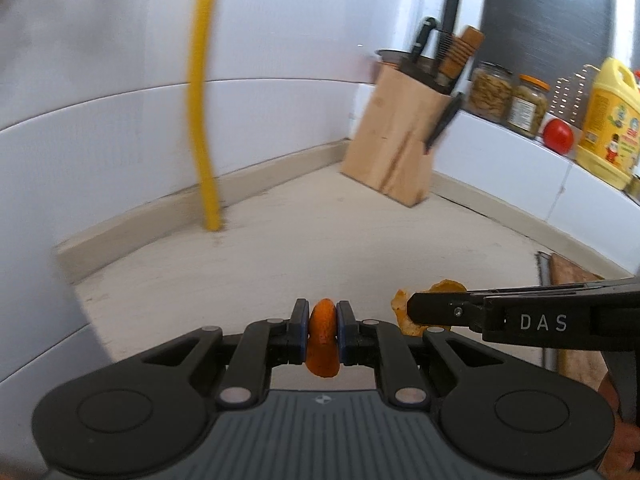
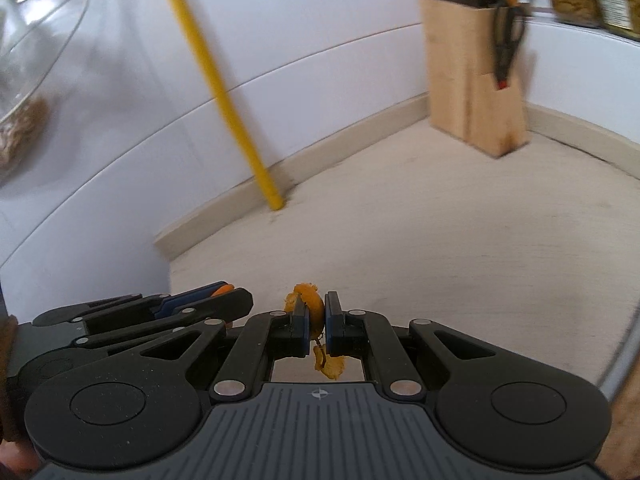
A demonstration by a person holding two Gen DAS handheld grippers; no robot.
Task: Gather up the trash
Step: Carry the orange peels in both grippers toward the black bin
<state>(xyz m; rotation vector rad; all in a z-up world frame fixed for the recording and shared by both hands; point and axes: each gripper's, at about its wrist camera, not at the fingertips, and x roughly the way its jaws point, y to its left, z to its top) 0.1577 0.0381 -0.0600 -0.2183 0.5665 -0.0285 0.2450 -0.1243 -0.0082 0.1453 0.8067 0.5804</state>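
both tools look alike: the left gripper (image 1: 323,334) and right gripper (image 2: 316,326) have matte black linkage arms with silver round rivets, blue pads on the inner finger faces, two large round black discs at the base, and a ribbed grey plate marked with a small crosshair. white letters "das" show on the right one's side.

Counter corner around the knife block

Knife block (image 1: 394,142) stands in the corner; yellow pipe (image 1: 202,112) left of it, two jars (image 1: 506,94), tomato (image 1: 558,136), yellow bottle (image 1: 610,124) right.
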